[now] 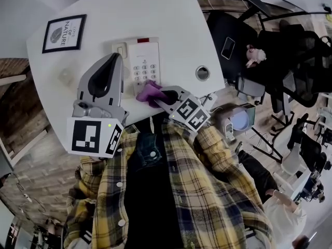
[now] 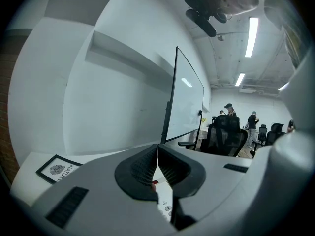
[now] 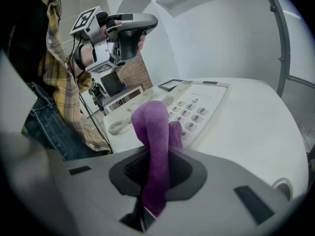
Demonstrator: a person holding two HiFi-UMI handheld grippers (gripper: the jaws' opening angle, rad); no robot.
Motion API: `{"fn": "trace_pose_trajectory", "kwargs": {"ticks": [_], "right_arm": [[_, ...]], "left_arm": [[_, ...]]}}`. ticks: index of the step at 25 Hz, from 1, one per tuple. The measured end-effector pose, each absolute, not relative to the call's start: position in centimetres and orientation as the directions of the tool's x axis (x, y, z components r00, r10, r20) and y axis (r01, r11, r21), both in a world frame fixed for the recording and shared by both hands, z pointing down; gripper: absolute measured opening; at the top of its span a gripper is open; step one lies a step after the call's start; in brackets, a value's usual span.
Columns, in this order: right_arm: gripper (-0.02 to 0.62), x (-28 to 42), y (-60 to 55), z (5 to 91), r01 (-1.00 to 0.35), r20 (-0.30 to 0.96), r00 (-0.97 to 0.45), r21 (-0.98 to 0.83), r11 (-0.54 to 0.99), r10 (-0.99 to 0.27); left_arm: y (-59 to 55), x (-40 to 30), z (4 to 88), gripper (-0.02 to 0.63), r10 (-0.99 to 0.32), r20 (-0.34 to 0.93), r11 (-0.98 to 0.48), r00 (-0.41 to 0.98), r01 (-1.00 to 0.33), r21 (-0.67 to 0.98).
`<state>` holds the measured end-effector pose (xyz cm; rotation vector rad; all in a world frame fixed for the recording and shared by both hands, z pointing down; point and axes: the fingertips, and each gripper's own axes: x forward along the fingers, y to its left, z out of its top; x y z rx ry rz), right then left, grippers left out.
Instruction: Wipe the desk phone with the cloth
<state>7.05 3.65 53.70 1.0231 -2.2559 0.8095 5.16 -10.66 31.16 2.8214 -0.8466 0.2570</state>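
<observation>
At the near edge of the worktop [image 1: 181, 30] the right claw [image 3: 155, 173] is pinching a folded purple cloth [image 3: 152, 127]. The cloth's free end pokes past the tips and appears to rest on the near end of the desk phone [image 1: 148, 61], which looks like the contact a wiping stroke over the keys needs. To the left, the left claw [image 2: 157, 151], pressed together on nothing, hangs raised above the phone's handset side, seemingly kept out of the cloth's way, with a framed print [image 1: 64, 33] lying far left.
</observation>
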Motion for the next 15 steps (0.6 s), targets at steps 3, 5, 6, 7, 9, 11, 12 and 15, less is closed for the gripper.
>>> {"fn": "trace_pose_trajectory", "kwargs": {"ticks": [3,5,6,7,9,11,12,15], "right_arm": [[0.064,7.3,3.7,53.5,-0.795,0.669,-0.573,-0.314,0.519,-0.473],[0.066,7.5,3.5,53.1,-0.797,0.665,-0.573,-0.317,0.514,-0.479],[0.066,7.6,3.3,52.7,-0.797,0.661,-0.574,-0.317,0.514,-0.483],[0.066,7.7,3.1,52.4,-0.796,0.656,-0.576,-0.316,0.516,-0.488],[0.066,7.9,2.4,51.5,-0.793,0.642,-0.582,-0.314,0.522,-0.498],[0.066,8.1,1.6,50.4,-0.787,0.624,-0.591,-0.308,0.534,-0.512],[0.066,8.2,1.1,49.7,-0.785,0.611,-0.596,-0.304,0.54,-0.521],[0.066,8.6,-0.8,47.2,-0.775,0.561,-0.612,-0.288,0.562,-0.557]], "left_arm": [[-10.9,4.8,30.9,0.017,-0.538,0.21,-0.814,0.817,-0.568,0.124],[-11.1,4.5,30.6,0.017,-0.546,0.203,-0.809,0.813,-0.575,0.124],[-11.1,4.4,30.5,0.017,-0.551,0.198,-0.806,0.811,-0.578,0.123],[-11.2,4.3,30.3,0.017,-0.556,0.194,-0.804,0.808,-0.582,0.123],[-11.2,4.1,30.1,0.017,-0.565,0.186,-0.798,0.803,-0.59,0.123],[-11.2,3.9,29.8,0.017,-0.576,0.179,-0.791,0.798,-0.599,0.123],[-11.2,3.8,29.7,0.017,-0.582,0.174,-0.788,0.794,-0.604,0.122],[-11.3,3.6,29.1,0.017,-0.602,0.158,-0.776,0.783,-0.62,0.113]]}}
